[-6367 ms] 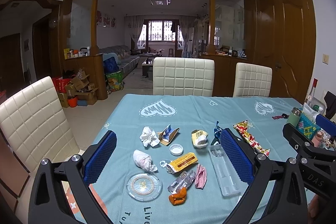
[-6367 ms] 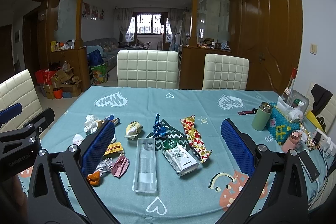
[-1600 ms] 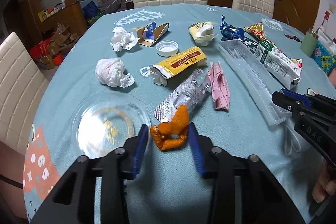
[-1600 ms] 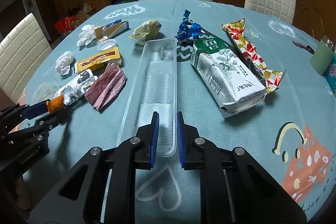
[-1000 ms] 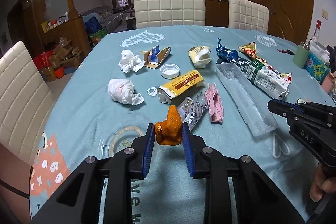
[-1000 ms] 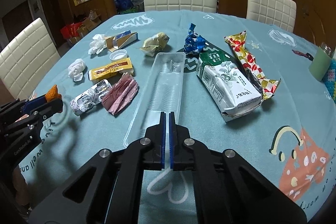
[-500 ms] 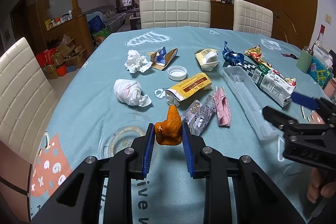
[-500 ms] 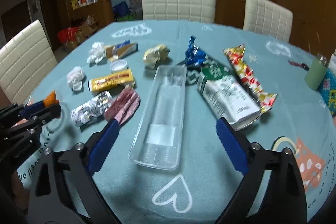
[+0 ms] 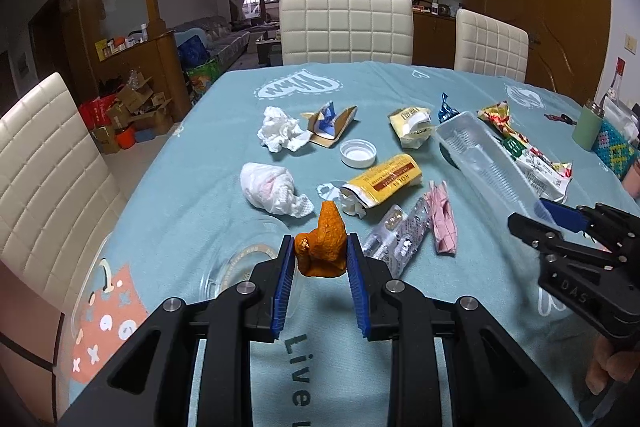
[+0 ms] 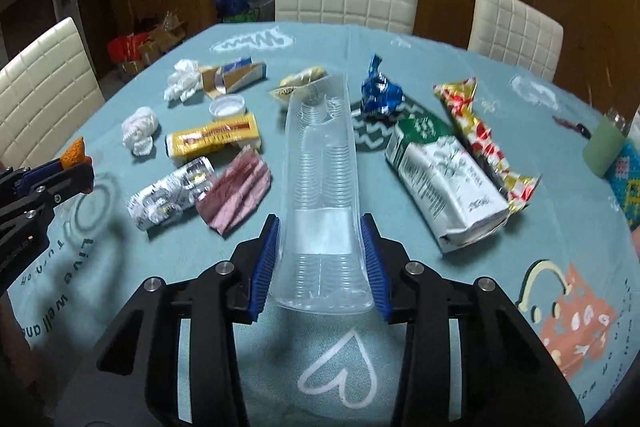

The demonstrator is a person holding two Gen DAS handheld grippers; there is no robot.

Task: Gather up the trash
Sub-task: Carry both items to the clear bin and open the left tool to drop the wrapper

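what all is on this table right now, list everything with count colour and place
orange peel: 1, orange, in left gripper
clear tray: 1, transparent, between right gripper pads
tissue wads: 2, white, left side
bottle cap: 1, white, centre
yellow wrapper: 1, yellow, centre
pill blister: 1, silver, beside pink wrapper
torn carton: 1, brown-blue, far left
white packet: 1, white-green, right
striped wrapper: 1, red-gold, right
blue foil: 1, blue, far centre
green cup: 1, right edge
left gripper: shut on peel
right gripper: jaws closing round tray

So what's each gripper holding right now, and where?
Left gripper pinches the orange peel by its sides. Right gripper is closing on the clear plastic tray at its near end.
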